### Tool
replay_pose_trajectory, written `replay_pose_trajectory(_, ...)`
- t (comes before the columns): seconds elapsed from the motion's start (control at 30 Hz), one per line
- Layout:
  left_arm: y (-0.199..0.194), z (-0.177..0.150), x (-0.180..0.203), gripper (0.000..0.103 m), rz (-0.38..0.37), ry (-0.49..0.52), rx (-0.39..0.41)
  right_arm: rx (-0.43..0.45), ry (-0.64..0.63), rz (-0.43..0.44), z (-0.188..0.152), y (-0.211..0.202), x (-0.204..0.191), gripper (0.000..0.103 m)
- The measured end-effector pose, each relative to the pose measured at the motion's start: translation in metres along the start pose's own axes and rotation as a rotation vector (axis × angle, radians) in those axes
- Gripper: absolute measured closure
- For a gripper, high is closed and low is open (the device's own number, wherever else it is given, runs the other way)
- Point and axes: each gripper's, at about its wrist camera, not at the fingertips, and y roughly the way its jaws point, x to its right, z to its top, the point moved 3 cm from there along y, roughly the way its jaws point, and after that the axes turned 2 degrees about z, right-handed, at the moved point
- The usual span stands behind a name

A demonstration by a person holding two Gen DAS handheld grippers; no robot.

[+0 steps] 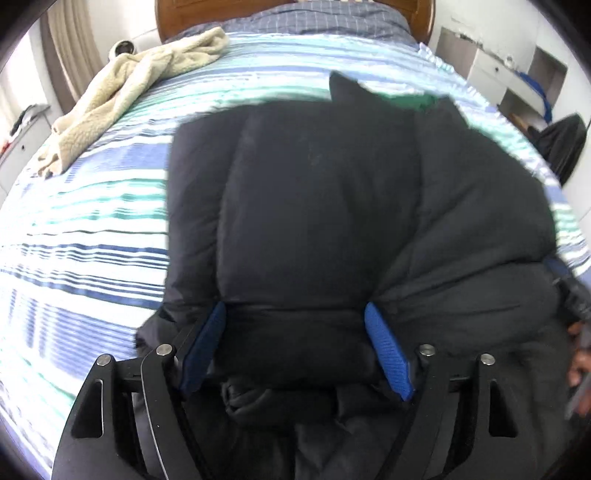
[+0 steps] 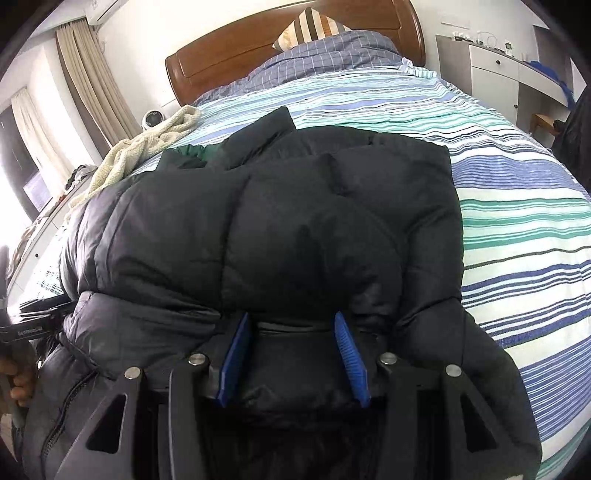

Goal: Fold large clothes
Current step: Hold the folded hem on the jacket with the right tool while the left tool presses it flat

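A black puffer jacket [image 1: 317, 192] lies folded over on the striped bed [image 1: 92, 221]; it also fills the right wrist view [image 2: 273, 229]. A green lining shows at its far edge [image 1: 413, 101]. My left gripper [image 1: 295, 314] has its blue pads on either side of a thick fold of the jacket's near edge. My right gripper [image 2: 291, 321] clamps another thick fold of the same edge between its blue pads. The left gripper's body shows at the left edge of the right wrist view [image 2: 29, 325].
A cream fleece blanket [image 1: 129, 92] lies on the bed's far left. A wooden headboard [image 2: 258, 48], a checked duvet and a striped pillow [image 2: 310, 26] are at the far end. White cabinets [image 2: 498, 74] stand on the right, curtains [image 2: 85, 85] on the left.
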Motion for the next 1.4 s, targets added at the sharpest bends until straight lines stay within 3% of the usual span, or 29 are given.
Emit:
replay_pose_trajectory(0.07,-0.02,0.016,-0.002,0.021,-0.049,-0.031,0.049,0.008,0.006,0.005,-0.001,-0.001,0.002,0.055)
replay_pose_trajectory(0.17,-0.031,0.049,0.001,0.014,-0.043,-0.053,0.125,0.017,0.015,0.014,-0.003,-0.002,0.005,0.055)
replay_pose_trajectory(0.33,0.01,0.089,0.005,0.01,0.015,-0.083,0.149,0.026,0.017,0.017,-0.005,-0.004,0.006,0.055)
replay_pose_trajectory(0.43,0.064,0.072,-0.01,0.006,0.033,-0.111,0.036,0.027,0.02,0.022,-0.006,-0.005,0.007,0.055)
replay_pose_trajectory(0.5,0.07,0.064,-0.016,0.005,0.007,-0.147,0.048,0.031,0.019,0.031,-0.006,-0.005,0.007,0.055)
replay_pose_trajectory(0.63,0.073,0.065,-0.011,0.003,0.027,-0.12,0.031,0.03,0.018,0.031,-0.007,-0.005,0.008,0.055)
replay_pose_trajectory(0.77,0.052,0.071,-0.006,0.008,0.04,-0.054,0.003,0.031,0.018,0.028,-0.008,-0.005,0.009,0.055)
replay_pose_trajectory(0.9,-0.005,0.046,-0.009,0.002,-0.127,-0.031,0.081,0.037,0.024,0.036,-0.008,-0.006,0.01,0.055)
replay_pose_trajectory(0.97,-0.006,0.027,-0.006,0.002,-0.146,0.003,0.059,0.039,0.026,0.038,-0.008,-0.006,0.01,0.055)
replay_pose_trajectory(1.07,0.022,-0.002,0.005,0.001,-0.094,0.088,0.018,0.039,0.024,0.037,-0.008,-0.006,0.01,0.055)
replay_pose_trajectory(1.17,0.028,-0.006,0.007,0.0,-0.095,0.034,0.032,0.034,0.018,0.027,-0.008,-0.006,0.01,0.055)
replay_pose_trajectory(1.3,0.014,-0.003,0.013,0.001,-0.029,0.034,0.026,0.022,0.009,0.005,-0.006,-0.003,0.006,0.055)
replay_pose_trajectory(1.4,-0.019,-0.007,0.011,0.001,-0.098,0.051,0.045,0.021,-0.001,-0.009,-0.004,-0.006,0.001,0.055)
